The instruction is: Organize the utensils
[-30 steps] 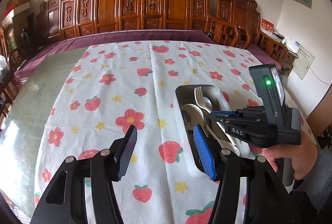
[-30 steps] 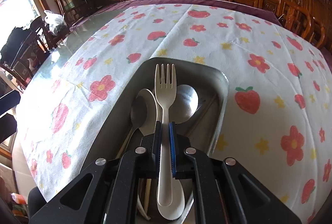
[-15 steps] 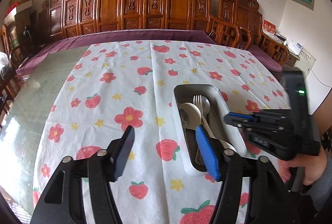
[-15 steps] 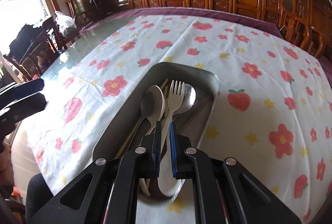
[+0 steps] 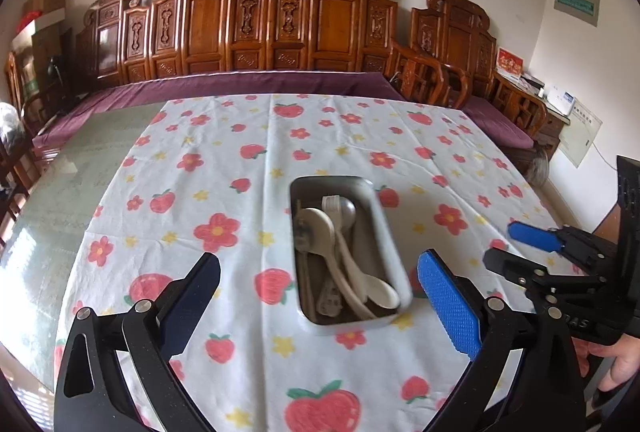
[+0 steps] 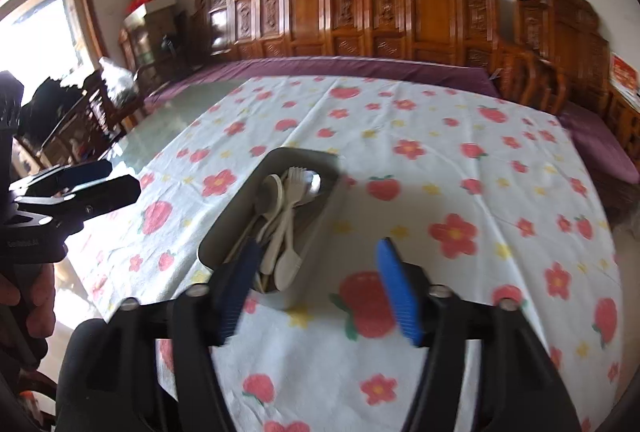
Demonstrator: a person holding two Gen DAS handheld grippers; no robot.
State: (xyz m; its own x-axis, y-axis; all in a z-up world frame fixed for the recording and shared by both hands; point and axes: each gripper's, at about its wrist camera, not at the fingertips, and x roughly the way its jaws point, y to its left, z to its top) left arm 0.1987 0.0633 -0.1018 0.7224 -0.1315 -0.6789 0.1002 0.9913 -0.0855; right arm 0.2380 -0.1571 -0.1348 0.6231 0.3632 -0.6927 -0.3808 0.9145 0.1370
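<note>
A second earlier your right gripper [image 6: 316,288] pinched the handle of the cream fork [image 6: 291,188] low over the tray; at this moment the fork lay in the tray and that gripper had pulled back and up, away from it. Its jaws were opening, and nothing was between them. Your left gripper [image 5: 320,306] had also drawn back a little, and its jaws were opening too, spread wide with only tablecloth and the near end of the tray seen between them, no pad touching anything.

The metal tray [image 5: 382,228] stood on the strawberry tablecloth [image 5: 224,168], near the middle of the table. Inside it lay the fork, a cream spoon [image 5: 316,228], a second cream spoon [image 5: 382,294] with its bowl at the near end, and a metal spoon [image 5: 347,209] partly under the fork's head.

By my judgement the task was almost finished or finished: I saw no loose utensil on the cloth in either view, and all pieces were together in the tray. What remained, if anything, was only to straighten them, because the handles crossed each other.

Some things were hard to tell. Thin brown sticks [image 5: 306,282] along the left wall of the tray were perhaps chopsticks, but blur made it unsure. The right wrist view was smeared by motion. The near edge of the table was hidden behind both grippers, so a utensil lying there could not be excluded.
</note>
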